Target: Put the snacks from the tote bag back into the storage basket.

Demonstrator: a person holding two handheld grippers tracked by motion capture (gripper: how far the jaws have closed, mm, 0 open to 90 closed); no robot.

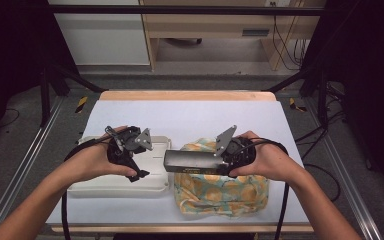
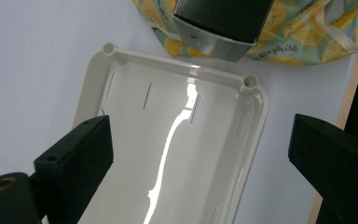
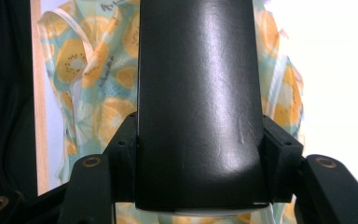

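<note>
On the white table [image 1: 190,112], w/ the right gripper [image 1: 219,159], we are holding a dark box [image 1: 190,160] level above the lemon-print bag [image 1: 220,192]. Its jaws are clamped on one end of the box; in the right gripper view the box [image 3: 200,107] is sitting tight btw. both jaws, and the bag [image 3: 88,93] is lying under it. The box is pointing toward the left gripper [image 1: 136,170], its free end just beside the cream tray [image 1: 155,187], not touching the tray.

We are keeping the left gripper over the tray, jaws apart, nothing btw. them. In the left gripper view we are looking down into the tray [image 2: 177,154], which is shiny inside, and the box end [image 2: 219,28] is hanging near the tray's far rim, in front of the bag [image 2: 303,37].

Both hands are above the table's near half, the bag approx. at the near right edge.
</note>
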